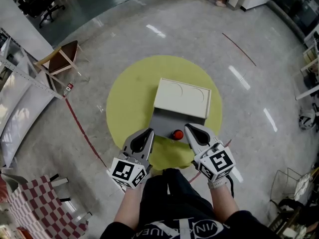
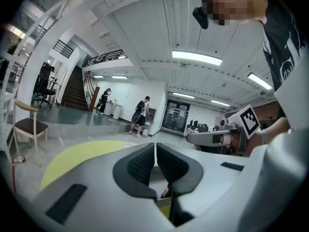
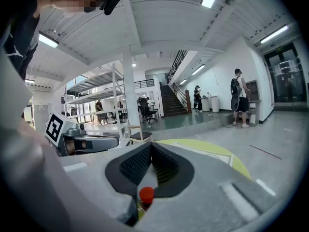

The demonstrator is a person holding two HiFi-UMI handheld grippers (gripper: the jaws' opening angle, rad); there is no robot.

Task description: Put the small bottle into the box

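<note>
Right gripper point(image 1: 190, 128) beside bottle point(image 1: 177, 134) — box point(image 1: 180, 99) beyond.

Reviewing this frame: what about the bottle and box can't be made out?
Bottle: only its red cap shows in the head view; in the right gripper view the shut right gripper covers its body.
Box: head view, its lid hides the inside.
Left gripper view: the shut left gripper blocks the box.

The floor point(image 1: 239, 54) is recorded as polished and glossy, with lamp reflections. The round mat point(image 1: 124, 93) is noted as matt, and the box point(image 1: 180, 99) as smooth and matt. The left tool point(image 1: 147, 132) and right tool point(image 1: 190, 129) are noted as smooth grey plastic, with pads point(image 3: 137, 164) black and finely ribbed. The bottle cap point(image 3: 146, 194) is seen as glossy red plastic.
</note>
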